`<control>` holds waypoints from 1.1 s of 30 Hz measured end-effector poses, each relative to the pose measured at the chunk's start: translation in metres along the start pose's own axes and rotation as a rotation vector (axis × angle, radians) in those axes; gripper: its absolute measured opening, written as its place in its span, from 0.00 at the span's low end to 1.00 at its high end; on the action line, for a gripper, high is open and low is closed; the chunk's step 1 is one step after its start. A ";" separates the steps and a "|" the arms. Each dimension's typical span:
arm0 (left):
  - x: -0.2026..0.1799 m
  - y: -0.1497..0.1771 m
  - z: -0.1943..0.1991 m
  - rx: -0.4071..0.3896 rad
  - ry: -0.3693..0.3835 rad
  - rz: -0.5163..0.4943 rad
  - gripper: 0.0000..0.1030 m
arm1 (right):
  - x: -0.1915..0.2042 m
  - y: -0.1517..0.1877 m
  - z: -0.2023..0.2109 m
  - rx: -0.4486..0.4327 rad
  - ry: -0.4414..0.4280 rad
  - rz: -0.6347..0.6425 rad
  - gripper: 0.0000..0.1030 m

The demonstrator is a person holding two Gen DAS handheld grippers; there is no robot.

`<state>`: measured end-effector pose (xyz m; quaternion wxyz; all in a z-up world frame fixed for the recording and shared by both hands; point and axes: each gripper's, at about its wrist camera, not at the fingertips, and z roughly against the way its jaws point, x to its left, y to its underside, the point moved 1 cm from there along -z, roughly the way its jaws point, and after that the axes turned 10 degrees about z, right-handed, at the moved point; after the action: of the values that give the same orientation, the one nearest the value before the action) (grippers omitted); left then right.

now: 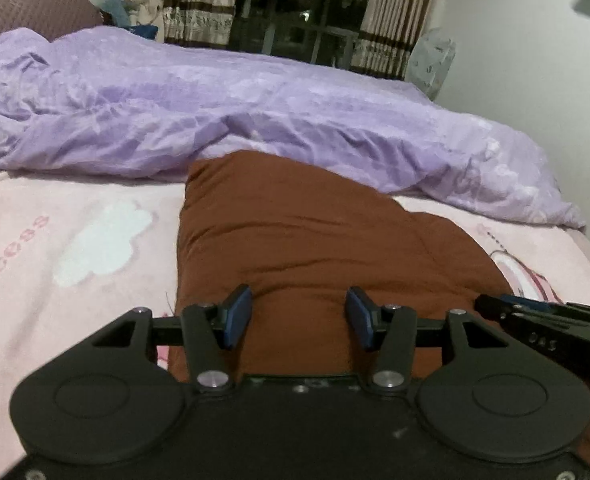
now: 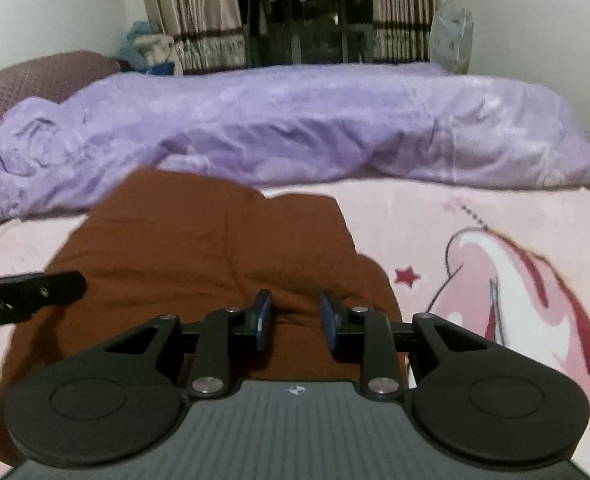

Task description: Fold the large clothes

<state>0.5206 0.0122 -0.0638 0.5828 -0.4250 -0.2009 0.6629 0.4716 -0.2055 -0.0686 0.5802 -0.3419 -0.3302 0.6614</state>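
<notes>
A rust-brown garment [image 1: 315,236] lies in a folded heap on the pink blanket [image 1: 75,240], its far end touching the purple duvet. My left gripper [image 1: 299,314] hovers over the garment's near part, jaws open, only cloth showing behind the gap between its blue pads. In the right wrist view the same garment [image 2: 199,248] spreads to the left and ahead. My right gripper [image 2: 296,322] is over its near right part, jaws open narrower, nothing pinched. Each gripper's side shows at the edge of the other's view.
A crumpled purple duvet [image 1: 215,112] runs across the bed behind the garment. A brown pillow [image 1: 35,12] sits at far left, with striped curtains [image 2: 199,16] and a dark window behind. A covered fan [image 2: 453,36] stands by the right wall. Pink blanket with a cartoon print [image 2: 515,272] lies right.
</notes>
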 end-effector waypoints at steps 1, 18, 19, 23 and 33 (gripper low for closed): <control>0.002 0.001 -0.003 0.007 0.000 0.013 0.52 | -0.001 0.004 -0.005 0.007 -0.001 -0.002 0.30; -0.011 0.008 0.053 -0.045 0.026 -0.003 0.63 | 0.003 0.004 0.060 -0.105 0.014 0.002 0.30; -0.014 0.013 0.062 -0.053 0.028 -0.011 0.63 | 0.004 0.006 0.070 -0.117 0.018 -0.001 0.30; -0.017 0.034 0.082 -0.070 0.021 -0.020 0.63 | 0.002 0.014 0.092 -0.127 0.004 -0.015 0.30; -0.010 0.088 0.081 -0.055 0.056 -0.042 0.62 | -0.004 0.046 0.092 -0.083 -0.001 -0.022 0.30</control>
<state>0.4031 0.0006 -0.0823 0.5902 -0.4550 -0.2116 0.6324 0.3700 -0.2183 -0.0567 0.5725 -0.3615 -0.3614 0.6411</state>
